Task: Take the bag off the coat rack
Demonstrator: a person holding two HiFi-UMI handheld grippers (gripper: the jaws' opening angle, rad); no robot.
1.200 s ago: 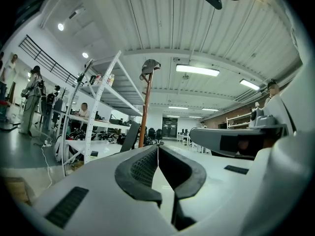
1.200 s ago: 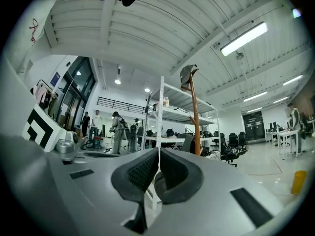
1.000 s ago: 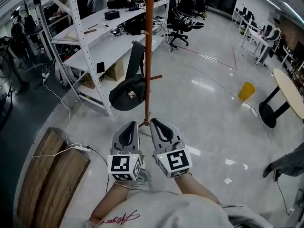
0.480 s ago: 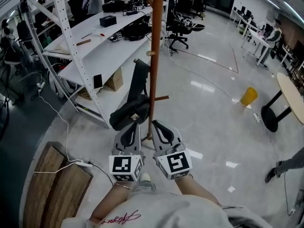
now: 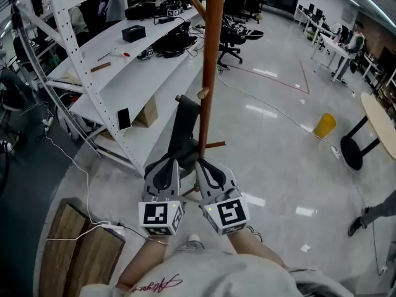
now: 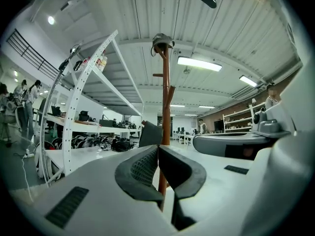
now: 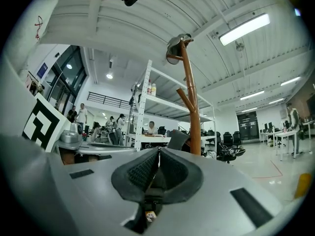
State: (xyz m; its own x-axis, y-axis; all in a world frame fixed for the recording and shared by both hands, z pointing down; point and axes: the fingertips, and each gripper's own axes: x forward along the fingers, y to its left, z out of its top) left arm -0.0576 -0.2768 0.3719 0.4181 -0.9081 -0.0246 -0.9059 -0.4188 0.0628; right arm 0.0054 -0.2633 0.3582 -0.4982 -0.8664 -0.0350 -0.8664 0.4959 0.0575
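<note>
The brown wooden coat rack pole (image 5: pixel 210 60) rises just ahead of me, with short pegs along it. A black bag hangs on it by a wide strap (image 5: pixel 185 125); its body (image 5: pixel 159 161) is partly hidden behind my grippers. My left gripper (image 5: pixel 168 164) and right gripper (image 5: pixel 204 164) are side by side just below the bag, either side of the pole, both shut with nothing between the jaws. In the left gripper view the pole (image 6: pixel 166 107) and strap (image 6: pixel 149 134) stand beyond the left gripper (image 6: pixel 157 149). In the right gripper view the pole (image 7: pixel 193 102) rises behind the right gripper (image 7: pixel 158 151).
A white shelving rack (image 5: pixel 80 73) with gear on it stands to the left of the pole. A wooden bench (image 5: pixel 68 246) and a power strip with its cable (image 5: pixel 108 228) lie at lower left. A yellow bin (image 5: pixel 323 124), a round table (image 5: pixel 377 125) and a person's arm (image 5: pixel 374 212) are at the right.
The rack and bag have come closer and now sit right above both grippers, which cover the bag's lower part. Both grippers stay shut.
</note>
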